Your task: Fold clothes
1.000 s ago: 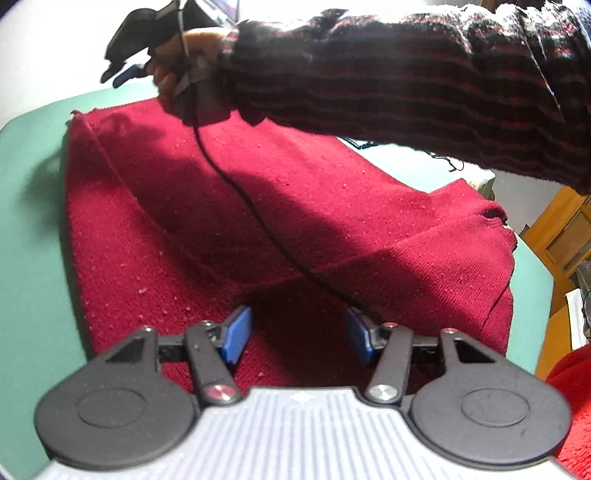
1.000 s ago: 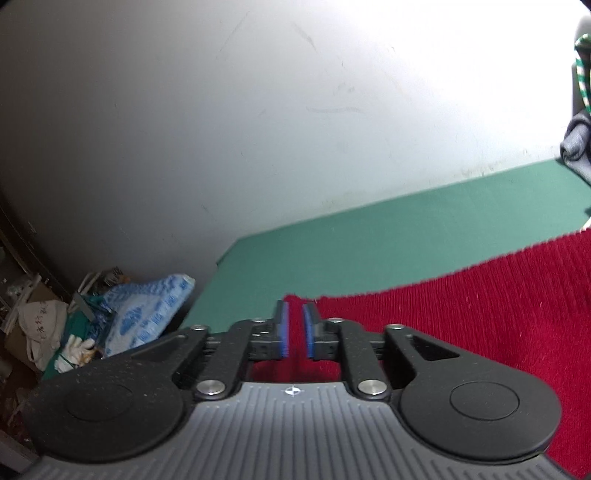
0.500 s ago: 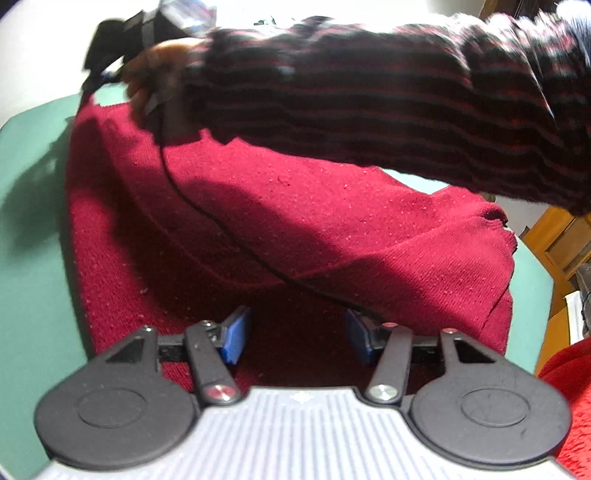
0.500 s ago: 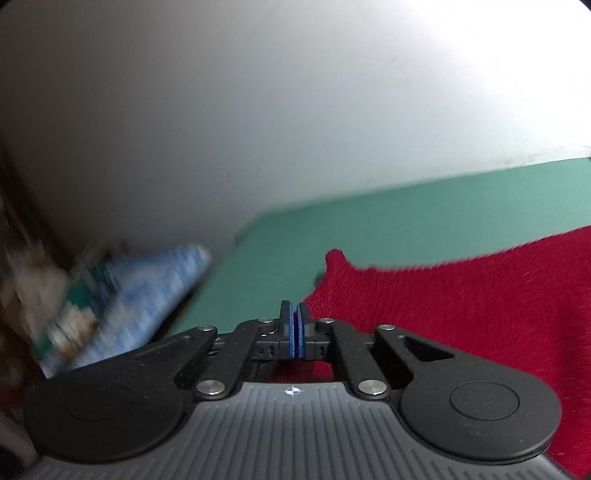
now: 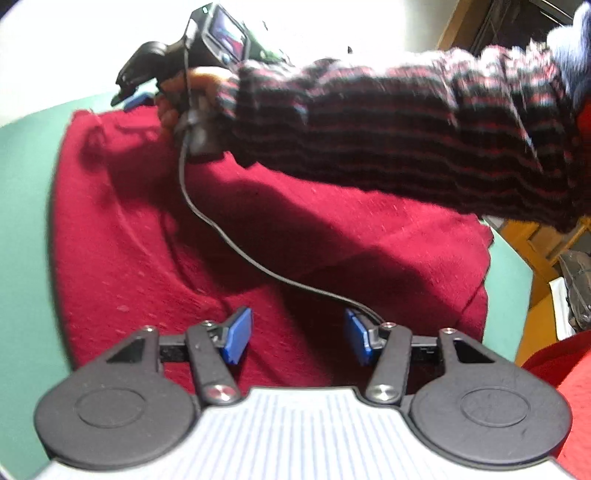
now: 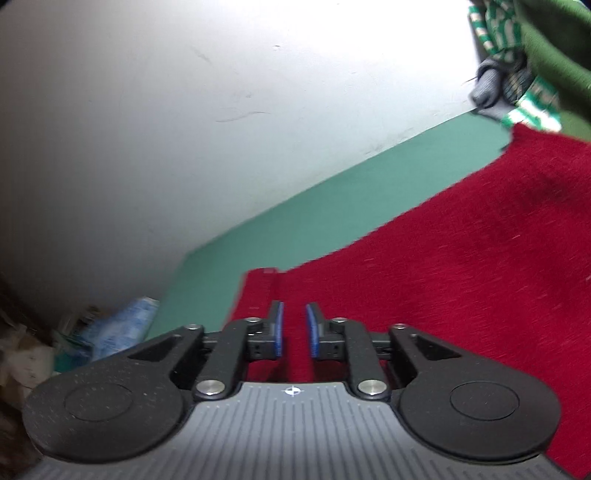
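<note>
No readable text, label, brand or number is found in either view. A small screen is carried on top of the right gripper, seen beyond the left gripper's fingers, but only blurred colour is shown on it. A small round crosshair mark is printed on the grey ribbed body of the right gripper, just behind its fingers; no lettering accompanies it. A blue-patterned bag lies down to the left of that gripper, its print too blurred to be read.
</note>
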A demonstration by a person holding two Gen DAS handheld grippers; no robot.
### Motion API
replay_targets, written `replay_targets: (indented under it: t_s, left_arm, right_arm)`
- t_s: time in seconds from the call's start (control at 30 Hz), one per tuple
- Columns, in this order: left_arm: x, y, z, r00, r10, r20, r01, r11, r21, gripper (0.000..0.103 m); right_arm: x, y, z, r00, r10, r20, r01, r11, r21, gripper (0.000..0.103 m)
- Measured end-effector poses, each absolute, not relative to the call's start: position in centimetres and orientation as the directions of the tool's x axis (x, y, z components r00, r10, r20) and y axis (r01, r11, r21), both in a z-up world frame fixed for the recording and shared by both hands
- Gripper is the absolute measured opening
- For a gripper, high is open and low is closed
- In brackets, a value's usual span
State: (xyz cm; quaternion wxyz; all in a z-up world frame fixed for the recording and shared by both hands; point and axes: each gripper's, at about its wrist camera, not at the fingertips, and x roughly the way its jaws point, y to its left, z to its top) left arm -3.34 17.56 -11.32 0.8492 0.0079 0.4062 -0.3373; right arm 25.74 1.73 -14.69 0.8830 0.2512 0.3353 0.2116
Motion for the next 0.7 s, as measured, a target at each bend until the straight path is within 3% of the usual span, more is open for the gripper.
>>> replay_targets:
  t_s: [0.07, 0.13, 0.2, 0.23, 0.27, 0.43, 0.7]
  left_arm:
    - [-2.8, 18.7, -10.9, 0.468, -0.551, -0.691, 0.557, 0.791, -0.254, 0.056]
    - [-2.0, 19.5, -10.9, 0.486, -0.523, -0.700, 0.523, 0.816, -0.246, 0.056]
    - [-1.3, 19.9, -11.3, 0.489, -0.500, -0.715, 0.490, 0.835, -0.249, 0.056]
    - [-1.1, 19.9, -11.6, 0.481, -0.504, -0.717, 0.480, 0.836, -0.266, 0.056]
    - [-0.8, 19.8, -12.0, 0.473, -0.509, -0.719, 0.471, 0.836, -0.282, 0.056]
    - [-0.5, 18.7, -12.5, 0.466, -0.522, -0.715, 0.463, 0.832, -0.306, 0.056]
    - [-0.4, 18.6, -12.5, 0.449, -0.535, -0.716, 0.488, 0.818, -0.305, 0.058]
  right_arm:
    - [25.9, 3.1, -14.5, 0.662, 0.568, -0.490, -0.238, 0.779, 0.580, 0.035]
    - [26.1, 4.4, -14.5, 0.633, 0.594, -0.496, -0.272, 0.771, 0.576, 0.038]
    - [26.1, 5.3, -14.5, 0.618, 0.610, -0.497, -0.293, 0.765, 0.574, 0.028]
    - [26.0, 5.6, -14.4, 0.614, 0.612, -0.498, -0.306, 0.766, 0.565, 0.007]
    - [26.0, 5.9, -14.3, 0.610, 0.615, -0.500, -0.318, 0.768, 0.556, 0.003]
    - [24.9, 4.9, -13.1, 0.685, 0.577, -0.445, -0.324, 0.788, 0.523, 0.003]
    - [25.8, 4.7, -15.7, 0.685, 0.463, -0.562, -0.256, 0.876, 0.409, 0.004]
